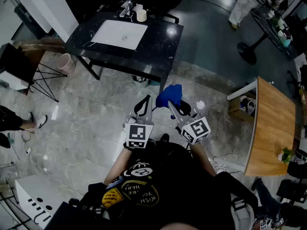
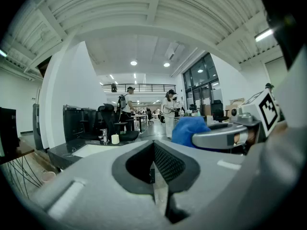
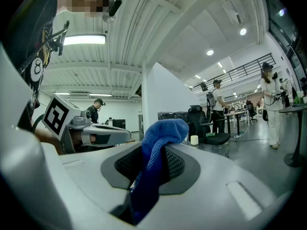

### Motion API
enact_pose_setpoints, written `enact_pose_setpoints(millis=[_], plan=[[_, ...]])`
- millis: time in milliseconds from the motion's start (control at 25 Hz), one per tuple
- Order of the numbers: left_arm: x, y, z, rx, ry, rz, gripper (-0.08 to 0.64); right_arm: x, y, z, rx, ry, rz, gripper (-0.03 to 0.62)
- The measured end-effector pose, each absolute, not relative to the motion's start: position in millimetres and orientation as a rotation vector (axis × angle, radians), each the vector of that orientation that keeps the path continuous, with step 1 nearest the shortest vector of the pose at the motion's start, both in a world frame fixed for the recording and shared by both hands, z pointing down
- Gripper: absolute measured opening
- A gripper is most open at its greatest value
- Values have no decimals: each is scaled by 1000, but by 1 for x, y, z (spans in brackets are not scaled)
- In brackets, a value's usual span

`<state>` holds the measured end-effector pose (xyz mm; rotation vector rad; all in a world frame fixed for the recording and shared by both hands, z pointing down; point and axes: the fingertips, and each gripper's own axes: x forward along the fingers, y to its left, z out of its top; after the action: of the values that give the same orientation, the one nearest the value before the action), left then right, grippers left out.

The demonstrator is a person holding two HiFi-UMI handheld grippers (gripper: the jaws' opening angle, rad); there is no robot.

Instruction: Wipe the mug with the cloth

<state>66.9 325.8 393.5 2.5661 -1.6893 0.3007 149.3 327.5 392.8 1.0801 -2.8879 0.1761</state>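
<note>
The mug point(image 1: 141, 15) stands at the far edge of the black table point(image 1: 158, 47), beside the tap point(image 1: 127, 7). Well short of that table, the blue cloth point(image 3: 160, 143) is pinched in the closed jaws of the right gripper point(image 3: 153, 153). The left gripper point(image 2: 154, 146), further left of the table's corner, has its jaws together on nothing.

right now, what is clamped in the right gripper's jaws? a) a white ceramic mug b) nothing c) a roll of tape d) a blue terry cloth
d: the right gripper view shows the blue terry cloth pinched between the jaws of the right gripper, bunched above them.
</note>
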Motion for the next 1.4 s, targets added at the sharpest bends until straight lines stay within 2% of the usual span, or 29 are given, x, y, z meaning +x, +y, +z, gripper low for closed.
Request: enact_pose_setpoints(millis=[480, 1000, 1400], plan=[[38, 327, 399, 2511, -1717, 288, 5, 124, 324, 396, 1028, -2905, 206, 84], [-32, 312, 431, 2411, -1724, 304, 5, 78, 299, 413, 1053, -2933, 302, 86], [-35, 218, 443, 2389, -1716, 308, 5, 67, 208, 440, 1012, -2923, 412, 86]])
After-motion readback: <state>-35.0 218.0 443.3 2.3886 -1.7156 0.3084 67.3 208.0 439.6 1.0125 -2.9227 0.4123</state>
